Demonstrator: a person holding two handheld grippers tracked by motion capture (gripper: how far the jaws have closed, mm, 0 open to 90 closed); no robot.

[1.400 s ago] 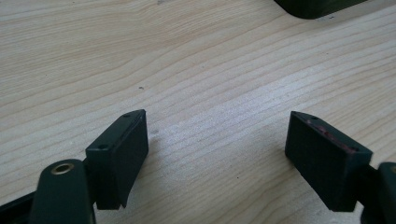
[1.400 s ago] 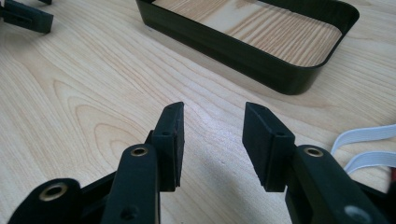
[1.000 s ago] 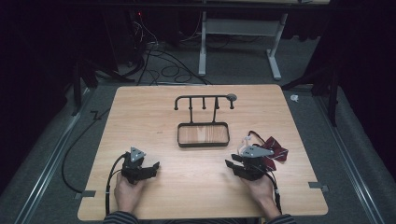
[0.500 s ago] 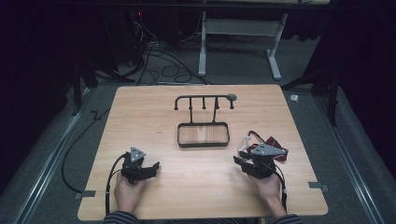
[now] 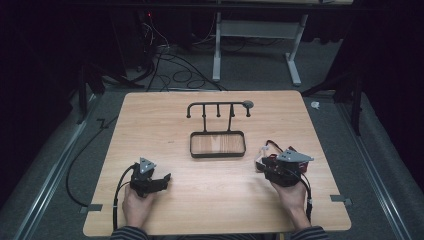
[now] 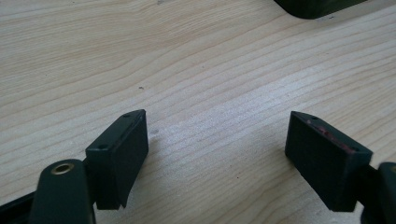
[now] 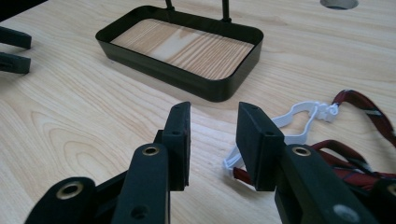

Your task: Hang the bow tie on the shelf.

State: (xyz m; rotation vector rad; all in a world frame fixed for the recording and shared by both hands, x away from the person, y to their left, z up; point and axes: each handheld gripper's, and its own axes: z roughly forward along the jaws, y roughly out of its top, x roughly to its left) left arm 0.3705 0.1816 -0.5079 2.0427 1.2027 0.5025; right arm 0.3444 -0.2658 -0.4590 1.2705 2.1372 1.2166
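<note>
- Approach step: right gripper [image 7: 212, 140] hovers low just beside a red strap [image 7: 359, 163] with a white clip [image 7: 299, 123] on the table [image 5: 165, 125], right of the tray [image 7: 187, 79].
- Its jaws have just been closing and stand partly open with nothing between them; the clip lies just beyond the right jaw, not gripped.
- Left gripper [image 6: 217, 154] rests near the table's front left, jaws wide open and empty.
- Next move likely calls for shifting the right gripper sideways to bracket the clip or strap, then closing; the hook rack [image 5: 218, 107] behind the tray looks the probable goal.
</note>
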